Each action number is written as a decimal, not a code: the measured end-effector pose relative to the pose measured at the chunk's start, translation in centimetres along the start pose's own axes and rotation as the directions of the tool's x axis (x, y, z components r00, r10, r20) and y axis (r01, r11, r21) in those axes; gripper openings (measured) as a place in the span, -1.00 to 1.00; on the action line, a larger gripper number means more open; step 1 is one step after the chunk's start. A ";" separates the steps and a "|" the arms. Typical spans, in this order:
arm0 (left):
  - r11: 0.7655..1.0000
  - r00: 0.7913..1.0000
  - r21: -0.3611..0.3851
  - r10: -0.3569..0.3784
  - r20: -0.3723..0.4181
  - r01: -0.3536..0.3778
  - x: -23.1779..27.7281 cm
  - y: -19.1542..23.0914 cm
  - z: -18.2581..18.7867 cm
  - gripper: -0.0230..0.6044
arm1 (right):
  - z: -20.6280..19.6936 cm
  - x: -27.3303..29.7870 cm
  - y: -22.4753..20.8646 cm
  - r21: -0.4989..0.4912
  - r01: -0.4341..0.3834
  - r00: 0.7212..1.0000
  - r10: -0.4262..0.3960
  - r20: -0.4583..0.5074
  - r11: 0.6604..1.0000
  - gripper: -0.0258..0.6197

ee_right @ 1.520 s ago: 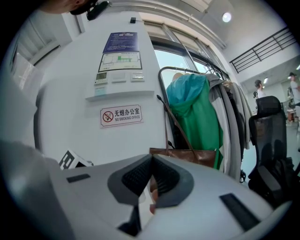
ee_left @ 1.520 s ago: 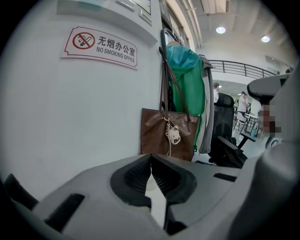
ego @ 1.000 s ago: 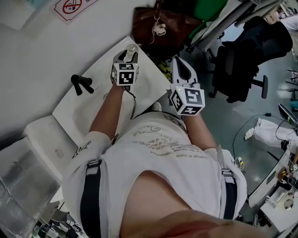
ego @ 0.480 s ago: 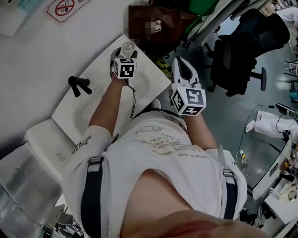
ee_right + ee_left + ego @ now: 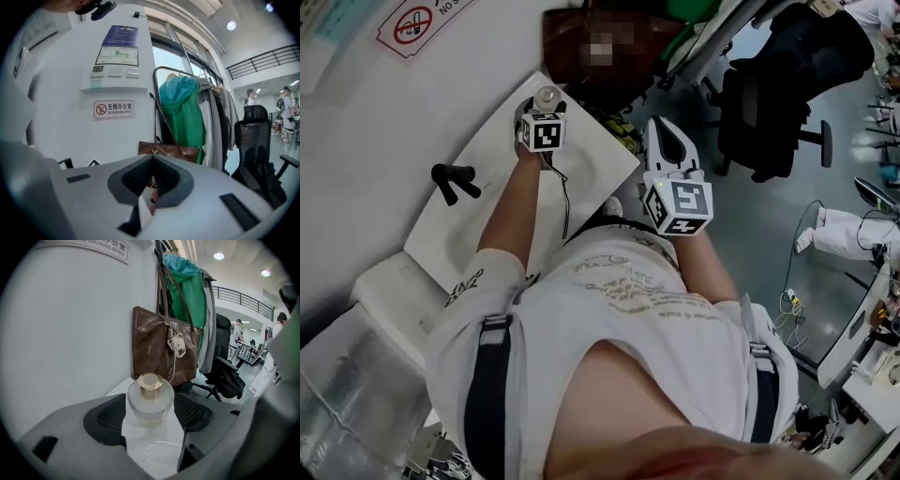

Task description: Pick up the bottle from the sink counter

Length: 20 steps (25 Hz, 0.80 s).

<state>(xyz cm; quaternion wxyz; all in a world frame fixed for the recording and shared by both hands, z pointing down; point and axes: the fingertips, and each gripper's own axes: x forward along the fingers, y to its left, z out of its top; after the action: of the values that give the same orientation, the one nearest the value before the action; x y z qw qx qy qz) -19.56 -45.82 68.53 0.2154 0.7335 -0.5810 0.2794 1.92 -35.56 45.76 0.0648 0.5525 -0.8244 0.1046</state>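
The left gripper point(image 5: 151, 401) jaws, just opened wide, flank the bottle point(image 5: 548, 96) on the far counter point(image 5: 586, 173). The right gripper point(image 5: 151, 159) jaws are closed together.

Head view steeply down; gripper views share bag point(image 5: 161, 350).

left gripper point(image 5: 151, 414): jaws wide apart, just been opening; bottle point(image 5: 150, 398) stands between the jaws, pads not pressing it | right gripper point(image 5: 151, 164): jaws closed together | left arm point(image 5: 512, 220): stretched out forward; right arm point(image 5: 709, 269): held closer in
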 end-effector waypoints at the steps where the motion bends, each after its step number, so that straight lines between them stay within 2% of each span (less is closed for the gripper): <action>1: 1.000 1.000 -0.005 -0.006 -0.001 0.006 0.2 0.0 -0.1 0.08 | 0.0 -0.1 -0.1 -0.001 0.004 1.000 -0.004 -0.001 1.000 -0.85; 10: 0.999 0.999 -0.012 -0.041 0.036 0.042 1.7 -0.3 -0.2 0.11 | -0.8 -0.9 -1.1 0.005 0.049 0.999 -0.049 -0.021 0.999 -0.85; 20: 0.999 0.999 0.035 -0.022 0.033 0.021 2.7 0.0 -0.2 0.12 | -0.6 -1.4 -1.6 0.016 0.059 0.998 -0.059 -0.007 0.998 -0.85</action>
<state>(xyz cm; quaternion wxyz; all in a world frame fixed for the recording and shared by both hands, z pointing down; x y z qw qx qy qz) -19.14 -47.69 70.46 0.1958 0.7480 -0.5714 0.2750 3.93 -34.74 46.22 0.0662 0.5767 -0.8067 0.1112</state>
